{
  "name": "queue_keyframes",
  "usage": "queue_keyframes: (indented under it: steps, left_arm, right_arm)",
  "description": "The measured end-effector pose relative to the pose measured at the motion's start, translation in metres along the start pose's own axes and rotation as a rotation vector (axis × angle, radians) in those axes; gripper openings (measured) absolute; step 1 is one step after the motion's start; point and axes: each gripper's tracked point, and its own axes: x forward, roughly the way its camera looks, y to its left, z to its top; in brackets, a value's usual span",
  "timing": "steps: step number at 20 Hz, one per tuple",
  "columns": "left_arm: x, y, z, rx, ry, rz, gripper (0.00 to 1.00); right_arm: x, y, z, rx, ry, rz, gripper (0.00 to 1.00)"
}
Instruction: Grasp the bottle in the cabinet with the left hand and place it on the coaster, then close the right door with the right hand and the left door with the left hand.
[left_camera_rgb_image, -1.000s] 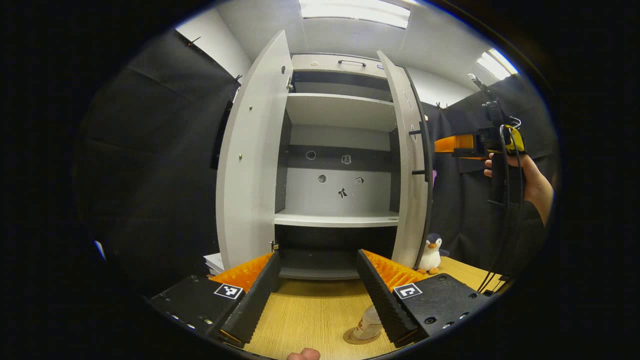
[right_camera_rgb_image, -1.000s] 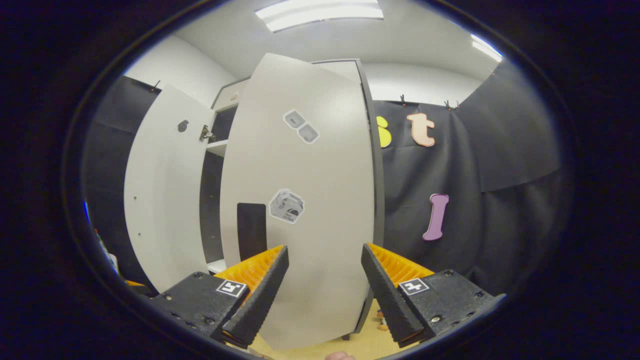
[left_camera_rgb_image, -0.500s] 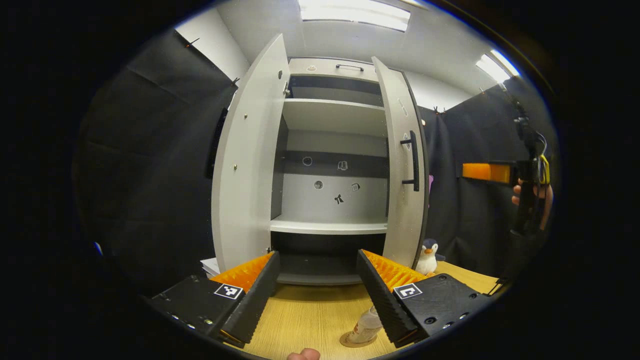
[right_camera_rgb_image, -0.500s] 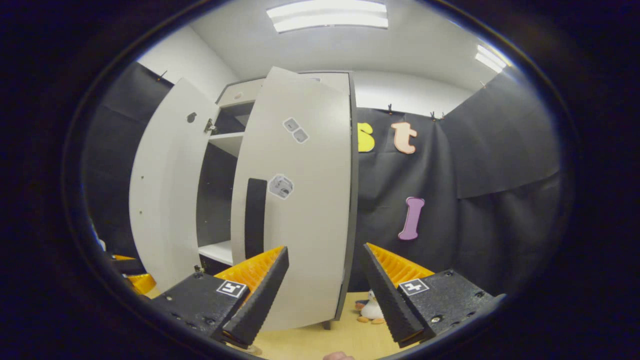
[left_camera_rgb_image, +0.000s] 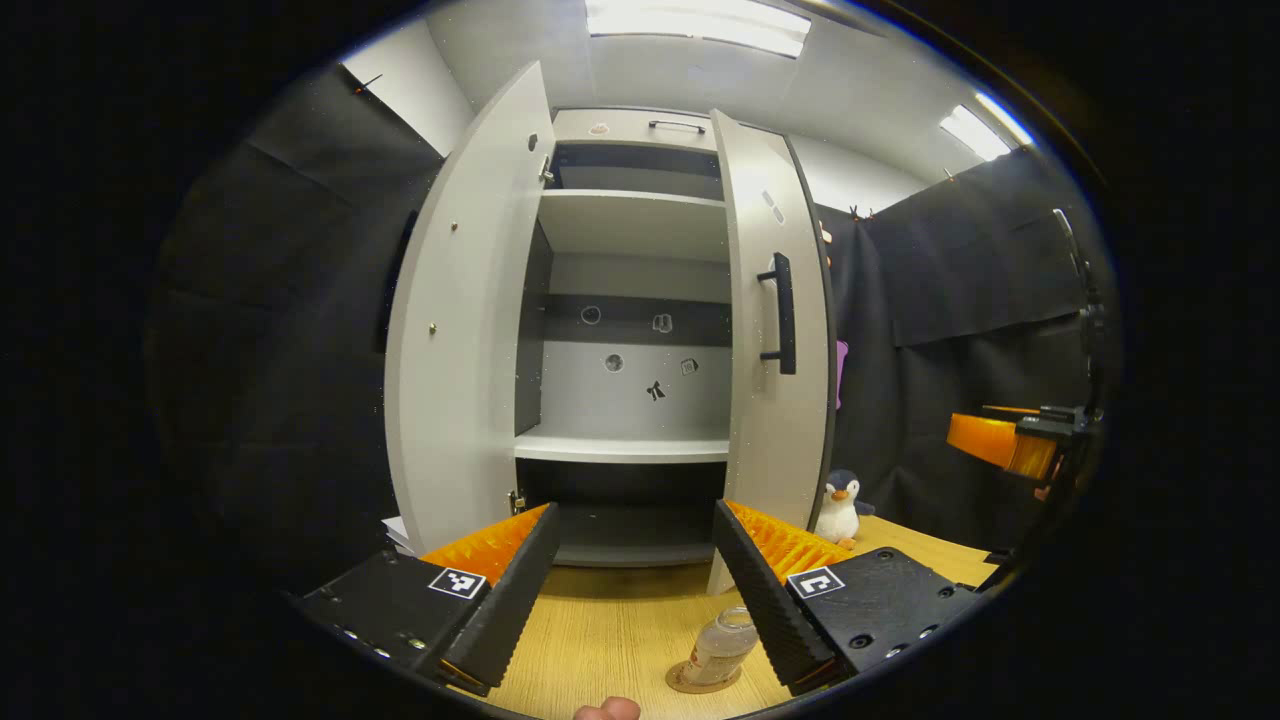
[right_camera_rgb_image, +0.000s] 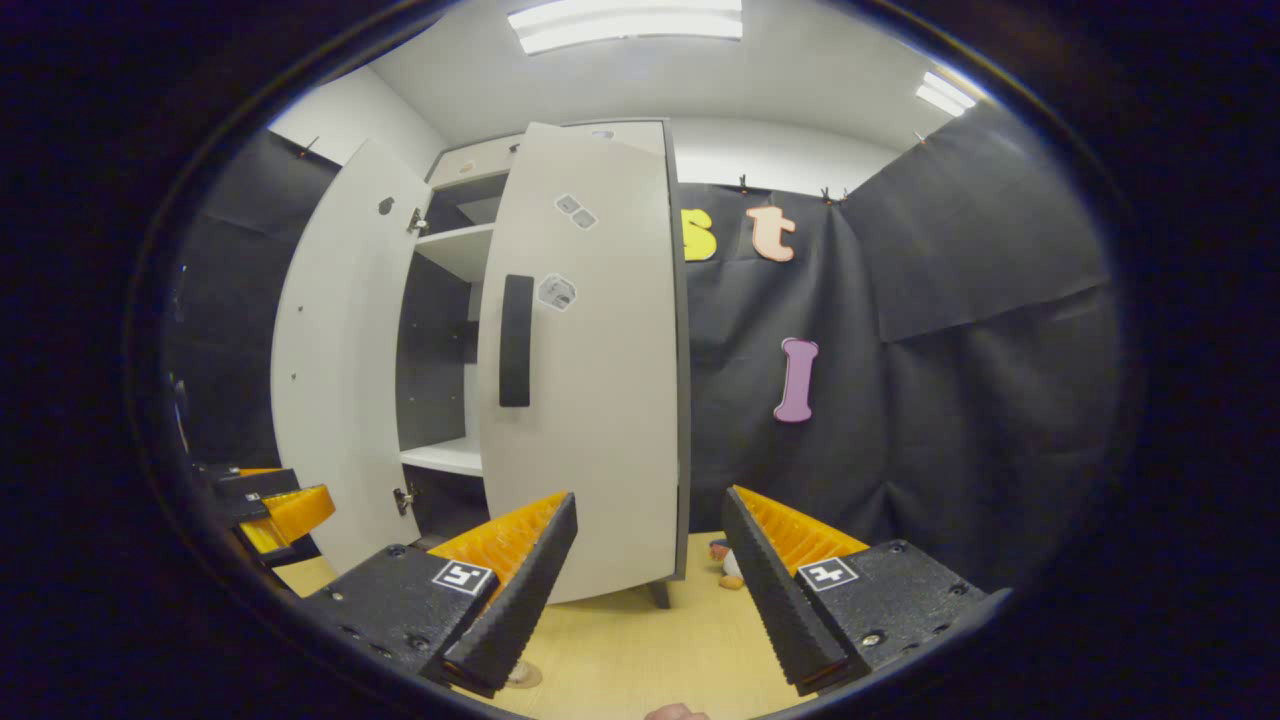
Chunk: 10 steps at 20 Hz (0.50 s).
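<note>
Left gripper view shows our left tool (left_camera_rgb_image: 632, 590) with its two fingers spread apart and nothing between them, held low over the wooden bench (left_camera_rgb_image: 610, 640). Just beside its right finger the bottle (left_camera_rgb_image: 718, 647) stands upright on the coaster (left_camera_rgb_image: 700, 678), out of the cabinet (left_camera_rgb_image: 630, 330). Compared with a second ago, the right door (left_camera_rgb_image: 775, 350) has swung well inward: we now see its outer face and black handle (left_camera_rgb_image: 783, 313) more squarely, though a wide gap to the shelves remains. The left door (left_camera_rgb_image: 455, 320) stands fully open, as before. A toy penguin (left_camera_rgb_image: 838, 507) sits on the bench past the right door's foot.

Our right tool (left_camera_rgb_image: 1005, 443) has dropped from door-handle height to a lower spot at the far right edge, well apart from the door. In the right gripper view that tool (right_camera_rgb_image: 648, 590) is likewise released, fingers parted around empty air, and the right door (right_camera_rgb_image: 590, 370) looks farther off than earlier. The left tool (right_camera_rgb_image: 275, 510) peeks in at that view's left edge.
</note>
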Motion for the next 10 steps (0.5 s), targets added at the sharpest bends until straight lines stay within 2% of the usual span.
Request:
queue_keyframes:
  steps: [4, 6, 10]
  left_arm:
    - [-0.005, -0.005, 0.008, -0.023, -0.024, -0.009, 0.93]
    - [-0.009, -0.003, 0.027, -0.028, -0.057, -0.012, 0.94]
    - [-0.022, 0.045, 0.098, 0.0, -0.181, 0.09, 0.97]
  right_arm:
    - [-0.011, -0.001, -0.024, -0.058, 0.015, 0.013, 0.96]
    - [-0.011, 0.002, -0.029, -0.042, 0.03, 0.027, 0.96]
    - [-0.005, 0.011, -0.026, -0.016, 0.036, 0.049, 0.96]
